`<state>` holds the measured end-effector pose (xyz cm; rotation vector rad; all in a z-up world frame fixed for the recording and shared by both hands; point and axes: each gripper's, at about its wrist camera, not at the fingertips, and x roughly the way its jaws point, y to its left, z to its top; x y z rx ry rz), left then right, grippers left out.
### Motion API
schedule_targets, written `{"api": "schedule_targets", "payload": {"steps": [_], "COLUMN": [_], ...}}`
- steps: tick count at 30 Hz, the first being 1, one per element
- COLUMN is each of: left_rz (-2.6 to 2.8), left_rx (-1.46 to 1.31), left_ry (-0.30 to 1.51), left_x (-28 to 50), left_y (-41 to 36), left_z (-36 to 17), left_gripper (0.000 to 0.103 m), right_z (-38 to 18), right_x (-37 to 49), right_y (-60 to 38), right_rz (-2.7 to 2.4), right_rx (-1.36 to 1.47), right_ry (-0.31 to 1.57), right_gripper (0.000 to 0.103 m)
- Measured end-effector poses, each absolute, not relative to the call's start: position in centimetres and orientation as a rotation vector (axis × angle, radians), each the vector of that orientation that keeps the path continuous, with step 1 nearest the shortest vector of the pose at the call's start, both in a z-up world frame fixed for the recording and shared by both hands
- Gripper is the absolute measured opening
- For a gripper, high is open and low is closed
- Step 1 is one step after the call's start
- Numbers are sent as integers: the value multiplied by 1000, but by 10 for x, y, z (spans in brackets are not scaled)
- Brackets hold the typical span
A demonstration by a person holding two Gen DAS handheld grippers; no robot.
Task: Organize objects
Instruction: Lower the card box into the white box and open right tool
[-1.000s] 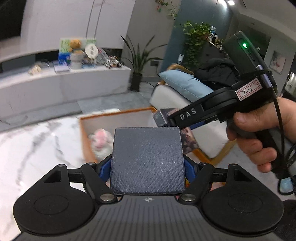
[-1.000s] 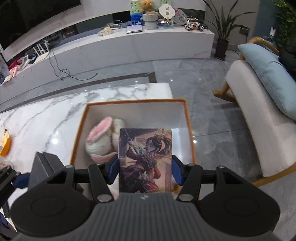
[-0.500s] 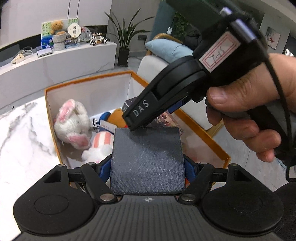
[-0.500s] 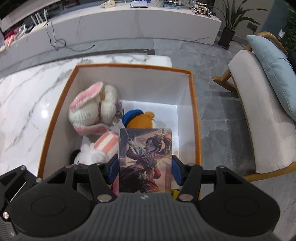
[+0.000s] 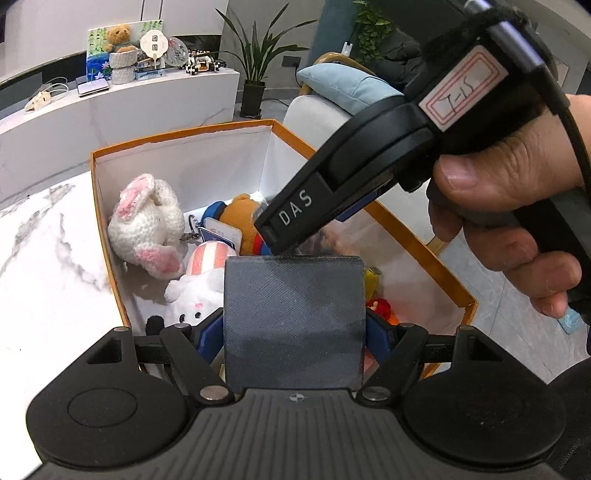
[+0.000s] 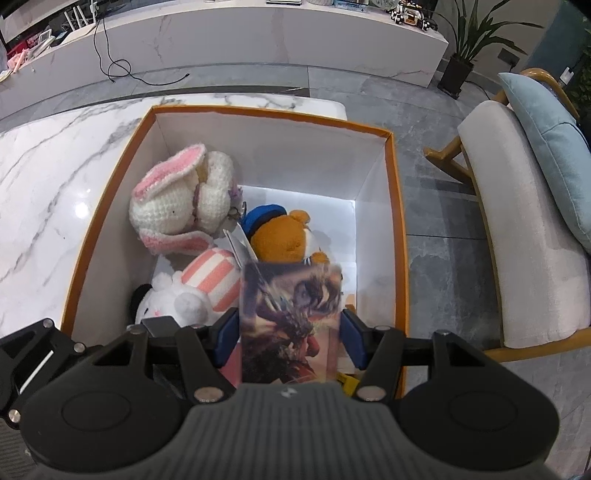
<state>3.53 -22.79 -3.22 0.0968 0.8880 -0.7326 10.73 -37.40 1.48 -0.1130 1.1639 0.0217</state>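
Note:
An orange-rimmed box [image 6: 397, 221] with white walls stands on the marble table, and both grippers hang over its near end. My left gripper [image 5: 293, 332] is shut on a dark grey textured square pad [image 5: 293, 302], held flat above the toys. My right gripper [image 6: 290, 334] is shut on an illustrated picture card [image 6: 291, 302], which looks blurred; its black body [image 5: 354, 173] reaches down into the box in the left wrist view, held by a hand [image 5: 509, 206]. Inside lie a crochet bunny [image 6: 181, 206], an orange bear with a blue cap [image 6: 282, 236] and a white plush with pink stripes [image 6: 195, 291].
The marble table [image 6: 48, 177] stretches left of the box. A white armchair [image 6: 517, 240] with a blue cushion [image 6: 554, 140] stands on the right on grey floor. A long white bench [image 6: 258, 33] and a potted plant [image 6: 465, 40] are behind.
Both grippers have come down and tipped toward the box, which now fills both views with its toys showing. Each still holds its flat item; the card now looks blurred.

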Motion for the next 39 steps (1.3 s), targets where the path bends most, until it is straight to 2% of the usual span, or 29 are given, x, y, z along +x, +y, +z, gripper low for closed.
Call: {"api": "schedule_targets", "payload": {"steps": [15, 22, 28, 30, 39], "left_rz": [-725, -731, -748, -764, -753], "left_rx": [83, 94, 72, 22, 20], "left_ry": [890, 896, 913, 910, 876], "left_x": [34, 32, 34, 33, 30], "left_y": [-225, -226, -232, -230, -224], "left_z": [-31, -31, -30, -28, -18], "left_gripper": [88, 88, 92, 97, 97], "right_z": [16, 18, 18, 20, 28], "right_x": [107, 107, 107, 107, 103], "right_y": [-370, -372, -374, -375, -376], "right_rz": [26, 7, 4, 2, -6], "right_rx": [-127, -124, -121, -118, -101], "right_ry": [1159, 1140, 1136, 1130, 1094], "right_gripper": [62, 66, 66, 66, 68]}}
